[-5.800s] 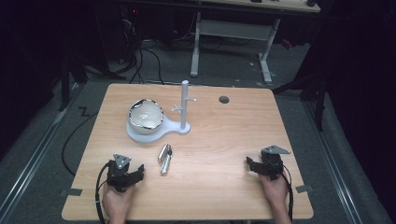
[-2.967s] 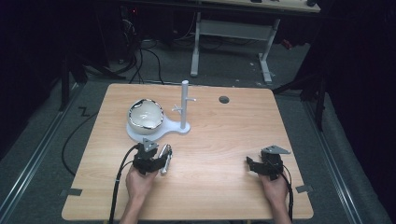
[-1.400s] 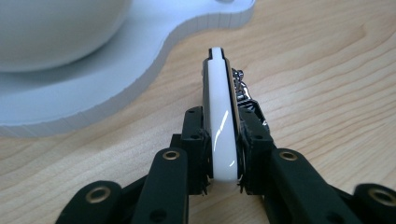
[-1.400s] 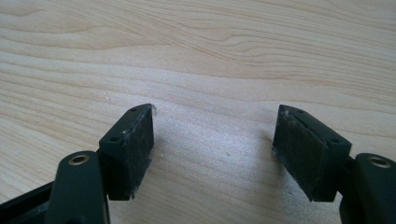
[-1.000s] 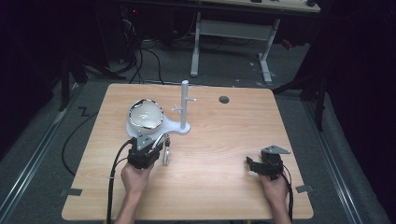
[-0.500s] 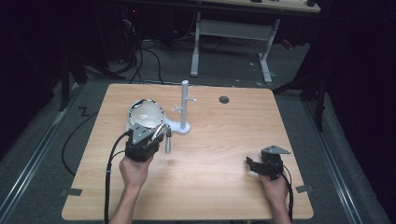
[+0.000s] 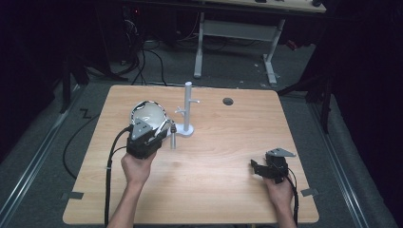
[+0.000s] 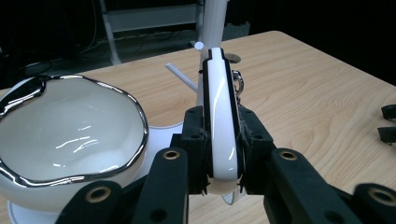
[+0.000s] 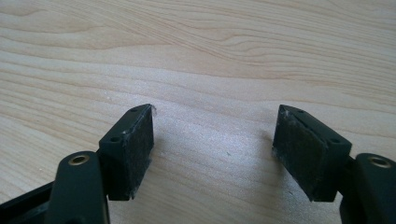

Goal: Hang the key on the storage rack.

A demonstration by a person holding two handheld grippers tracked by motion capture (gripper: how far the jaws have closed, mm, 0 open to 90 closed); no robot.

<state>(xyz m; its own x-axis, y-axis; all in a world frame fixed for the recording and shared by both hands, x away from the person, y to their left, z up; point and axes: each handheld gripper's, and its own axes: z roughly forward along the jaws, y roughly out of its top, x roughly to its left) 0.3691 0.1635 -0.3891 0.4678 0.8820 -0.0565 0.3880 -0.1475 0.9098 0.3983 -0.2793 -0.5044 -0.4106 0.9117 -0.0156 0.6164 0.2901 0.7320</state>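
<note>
High view, from left to right: the left tongs (image 7: 167, 134) are lifted off the wooden tabletop (image 7: 223, 156) and held in front of the silver-rimmed white bowl (image 7: 148, 113). A slim white object (image 7: 173, 137) hangs from them just in front of the white stand (image 7: 187, 110), whose upright post carries short side pegs. A dark round hole (image 7: 228, 101) lies in the tabletop beyond the stand. The right tongs (image 7: 256, 168) rest low on the tabletop near its right front corner, well apart from the stand.

Left gripper view: the left tongs (image 8: 223, 156) are clamped on the glossy white, black-edged object (image 8: 220, 116), which points away from the camera toward the stand's post (image 8: 212, 21). A small metal ring (image 8: 238, 81) shows at the object's far end; the high view is too small to show this. The bowl (image 8: 65, 126) sits to the left on the stand's round white base (image 8: 161, 135). The tips of the other tongs (image 8: 388, 122) appear at the right edge.

Right gripper view: the right tongs (image 9: 212, 149) stand wide apart over bare wood grain (image 9: 210, 56), with nothing between the worn black pads (image 9: 140, 147).
</note>
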